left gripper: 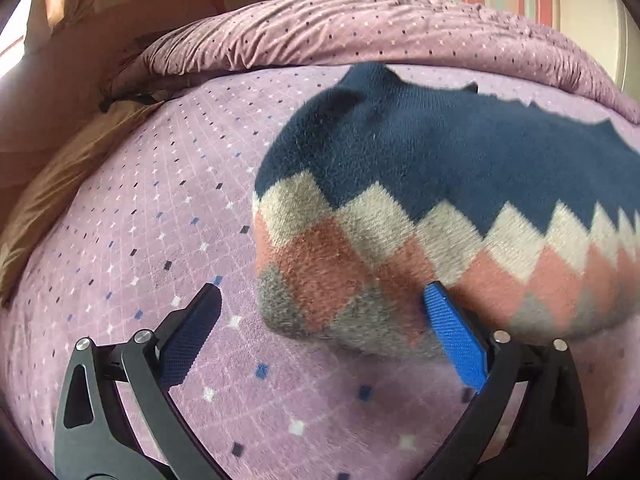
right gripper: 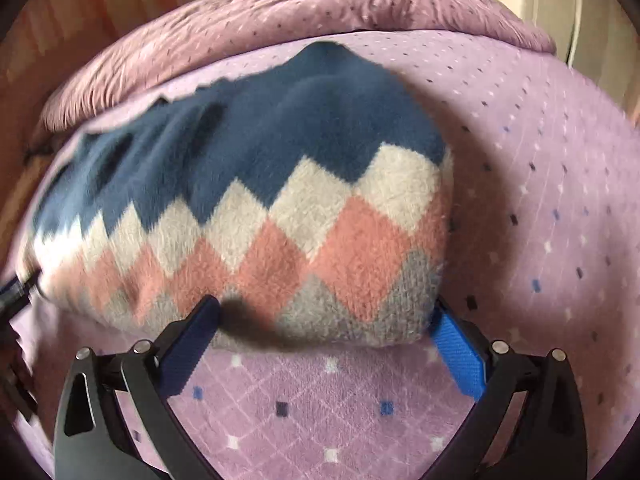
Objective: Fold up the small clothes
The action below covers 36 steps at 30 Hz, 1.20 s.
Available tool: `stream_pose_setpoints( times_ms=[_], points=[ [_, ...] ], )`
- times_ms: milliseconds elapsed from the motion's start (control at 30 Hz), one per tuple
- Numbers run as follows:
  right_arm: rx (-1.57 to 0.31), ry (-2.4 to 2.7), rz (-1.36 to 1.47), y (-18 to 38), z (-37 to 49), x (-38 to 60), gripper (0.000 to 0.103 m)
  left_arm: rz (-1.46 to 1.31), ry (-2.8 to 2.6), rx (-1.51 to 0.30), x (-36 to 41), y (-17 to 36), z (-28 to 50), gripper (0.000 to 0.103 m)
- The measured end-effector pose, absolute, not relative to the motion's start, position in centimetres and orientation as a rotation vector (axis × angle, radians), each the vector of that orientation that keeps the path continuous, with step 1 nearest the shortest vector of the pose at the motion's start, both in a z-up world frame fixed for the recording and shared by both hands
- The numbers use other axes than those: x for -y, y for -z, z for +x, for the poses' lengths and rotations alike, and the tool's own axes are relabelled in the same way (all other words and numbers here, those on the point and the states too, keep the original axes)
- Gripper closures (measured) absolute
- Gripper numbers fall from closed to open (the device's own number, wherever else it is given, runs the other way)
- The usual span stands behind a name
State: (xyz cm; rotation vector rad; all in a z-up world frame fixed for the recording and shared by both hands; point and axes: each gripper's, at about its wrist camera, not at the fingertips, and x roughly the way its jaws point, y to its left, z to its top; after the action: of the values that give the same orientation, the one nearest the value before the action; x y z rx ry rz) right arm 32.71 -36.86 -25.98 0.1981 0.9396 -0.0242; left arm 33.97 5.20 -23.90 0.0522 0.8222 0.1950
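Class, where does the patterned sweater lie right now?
The sweater lies on the purple bedspread, centre in the right wrist view, just ahead of both open grippers, with the rumpled quilt behind.

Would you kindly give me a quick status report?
Left gripper and right gripper open. Fuzzy navy, cream and pink diamond-patterned garment bunched on lilac blanket. Nothing obstructing.

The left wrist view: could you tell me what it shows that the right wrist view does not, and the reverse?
Only the left wrist view shows the tan pillow at the bed's left edge, with the left tool open at the garment's left end. Only the right wrist view shows the right tool open around its right end. Both show the fleece garment, the lilac bed cover and rolled duvet.
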Motion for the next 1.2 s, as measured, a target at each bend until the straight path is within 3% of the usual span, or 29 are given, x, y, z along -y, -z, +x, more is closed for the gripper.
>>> stream_pose_setpoints(
  times_ms=[400,767,1200],
  points=[
    [-0.870,0.077,0.156,23.1,32.5,39.8,0.002,0.039,-0.031,-0.689,4.4,19.4,34.5,0.003],
    [-0.919,0.031,0.223,24.0,33.1,41.2,0.002,0.169,-0.042,-0.832,10.1,24.8,36.9,0.003],
    [-1.022,-0.056,0.356,26.9,35.2,40.6,0.002,0.161,-0.035,-0.811,9.9,25.3,36.3,0.003]
  ],
)
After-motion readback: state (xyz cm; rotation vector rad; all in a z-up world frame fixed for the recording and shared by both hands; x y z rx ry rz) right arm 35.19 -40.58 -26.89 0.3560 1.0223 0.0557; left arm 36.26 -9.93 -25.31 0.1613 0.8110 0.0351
